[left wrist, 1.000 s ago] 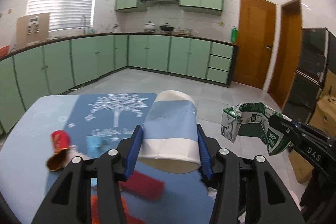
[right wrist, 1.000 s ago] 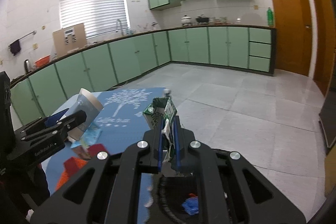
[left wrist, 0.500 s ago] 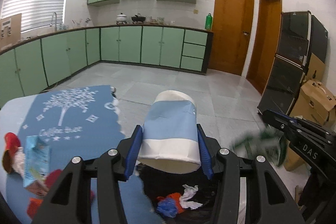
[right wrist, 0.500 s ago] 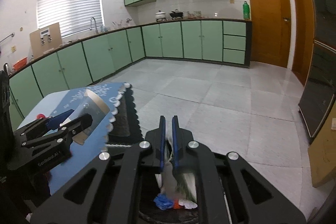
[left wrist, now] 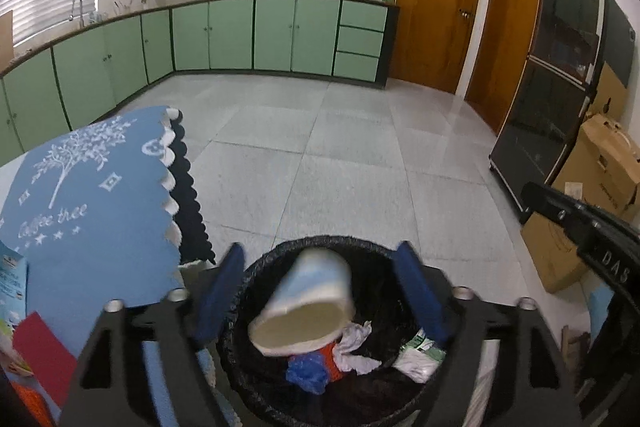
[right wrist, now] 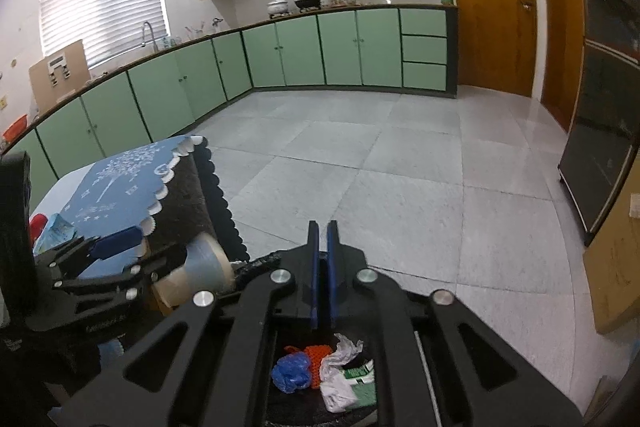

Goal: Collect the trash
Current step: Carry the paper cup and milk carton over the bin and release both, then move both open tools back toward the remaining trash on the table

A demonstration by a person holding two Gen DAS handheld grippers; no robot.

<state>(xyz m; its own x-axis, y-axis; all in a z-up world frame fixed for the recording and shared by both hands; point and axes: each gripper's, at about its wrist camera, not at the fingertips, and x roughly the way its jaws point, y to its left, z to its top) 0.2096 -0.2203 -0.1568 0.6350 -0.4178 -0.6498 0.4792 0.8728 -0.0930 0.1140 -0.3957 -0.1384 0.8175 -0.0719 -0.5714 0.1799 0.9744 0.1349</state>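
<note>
The left tool (left wrist: 320,291) is spread wide, the paper cup (left wrist: 306,307) loose between its fingers, tilted over the black bin (left wrist: 240,367); the right tool (right wrist: 323,275) is pressed together on nothing above the bin's crumpled trash (right wrist: 340,379); the blue-clothed counter (left wrist: 80,195) stands just beside.

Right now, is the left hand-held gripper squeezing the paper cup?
No, the left hand-held gripper is open, and the paper cup is tilted loose between its fingers over the trash bin.

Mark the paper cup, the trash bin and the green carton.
paper cup (left wrist: 310,301), left wrist view, blue-and-white side wall.
trash bin (left wrist: 320,242), left wrist view, far black rim.
green carton (right wrist: 360,385), right wrist view, printed face.
</note>
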